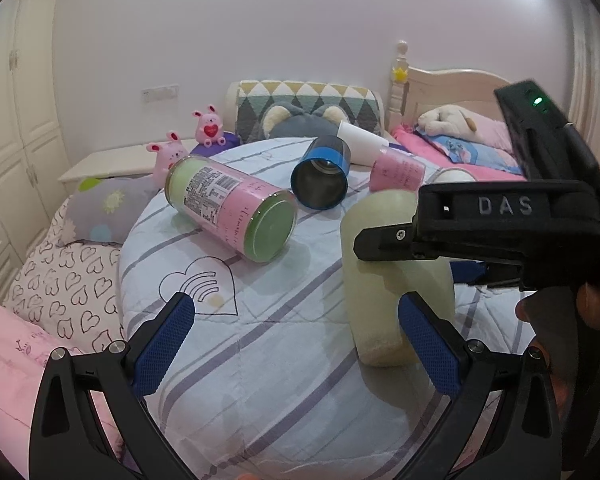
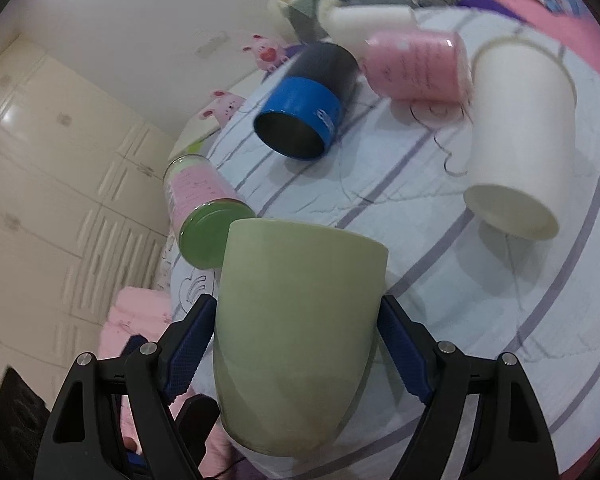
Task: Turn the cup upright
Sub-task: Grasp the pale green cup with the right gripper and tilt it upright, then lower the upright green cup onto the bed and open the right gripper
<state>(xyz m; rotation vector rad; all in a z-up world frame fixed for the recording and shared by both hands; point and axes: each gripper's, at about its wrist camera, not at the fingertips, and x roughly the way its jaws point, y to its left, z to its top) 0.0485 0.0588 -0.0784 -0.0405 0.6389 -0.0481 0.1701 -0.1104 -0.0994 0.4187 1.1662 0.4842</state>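
Note:
A pale green cup (image 2: 296, 328) fills the lower middle of the right wrist view. My right gripper (image 2: 296, 344) is shut on it, one blue pad on each side. In the left wrist view the same green cup (image 1: 396, 280) stands at the right on the striped round cloth (image 1: 260, 360), with the right gripper's black finger (image 1: 384, 240) across its upper part. My left gripper (image 1: 300, 352) is open and empty, just left of the cup, its right pad (image 1: 428, 348) close to the cup's base.
On the cloth lie a pink-and-green labelled jar (image 1: 232, 208), a blue-banded dark cup (image 1: 320, 178), a pink cup (image 1: 396, 170) and a white cup (image 2: 520, 152), all on their sides. Another white cup (image 1: 360, 142) lies behind. Plush toys, pillows and a bed surround the cloth.

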